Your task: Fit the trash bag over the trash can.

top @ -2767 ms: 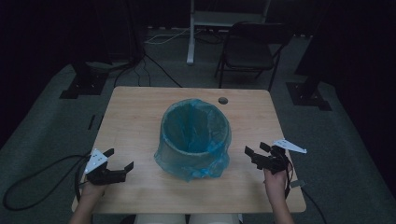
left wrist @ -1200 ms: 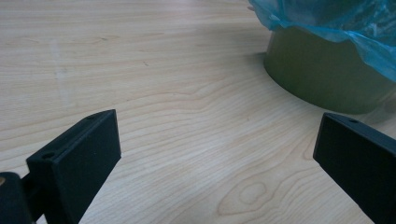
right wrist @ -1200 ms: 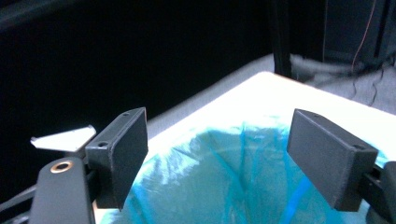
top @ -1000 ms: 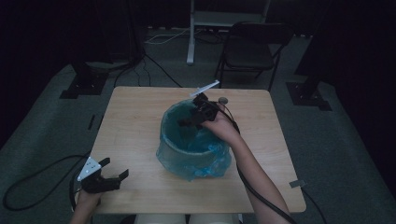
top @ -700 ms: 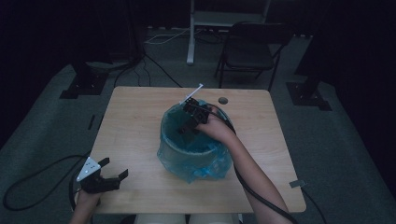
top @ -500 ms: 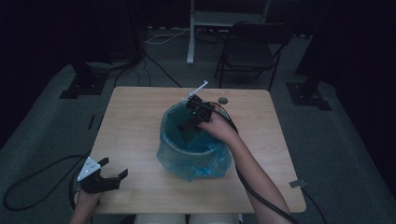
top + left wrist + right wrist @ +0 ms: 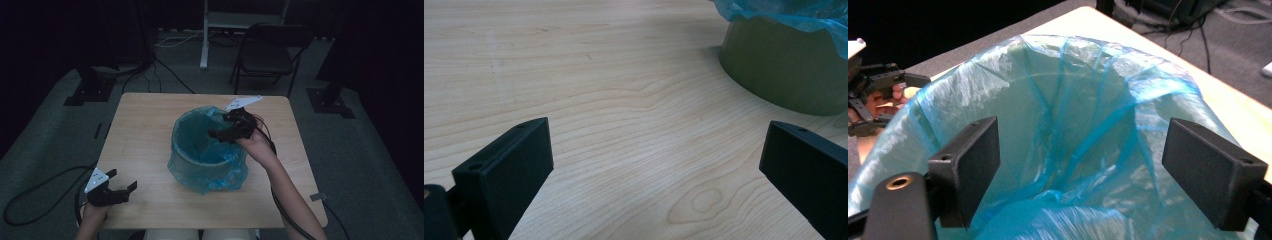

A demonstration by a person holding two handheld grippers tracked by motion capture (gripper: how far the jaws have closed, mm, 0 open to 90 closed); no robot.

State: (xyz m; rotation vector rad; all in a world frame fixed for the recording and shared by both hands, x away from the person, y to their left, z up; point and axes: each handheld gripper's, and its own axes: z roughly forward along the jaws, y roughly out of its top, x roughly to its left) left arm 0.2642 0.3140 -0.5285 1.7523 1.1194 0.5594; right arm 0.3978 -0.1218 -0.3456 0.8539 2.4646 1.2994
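A round bin [image 7: 207, 155] lined with a blue plastic bag [image 7: 200, 137] stands in the middle of the wooden table [image 7: 145, 125]. My right gripper [image 7: 222, 131] hangs open over the bin's right rim, jaws pointing inward. Its own view looks into the blue bag [image 7: 1068, 130] with nothing between the jaws [image 7: 1080, 165]. My left gripper [image 7: 122, 189] rests open at the table's near left corner. In its view the bin's dark wall [image 7: 784, 70] and the bag's edge [image 7: 784, 15] sit far right, beyond the gripper [image 7: 656, 170].
A folding chair [image 7: 265, 55] and a white stand [image 7: 205, 35] are behind the table. Cables [image 7: 30, 200] trail over the floor at the left. Bare wood lies left of the bin. The left gripper [image 7: 873, 95] appears far off in the right gripper view.
The right gripper went from the table's right edge up over the bin, and has just drawn back from the far rim to the right rim. The left gripper stayed put.
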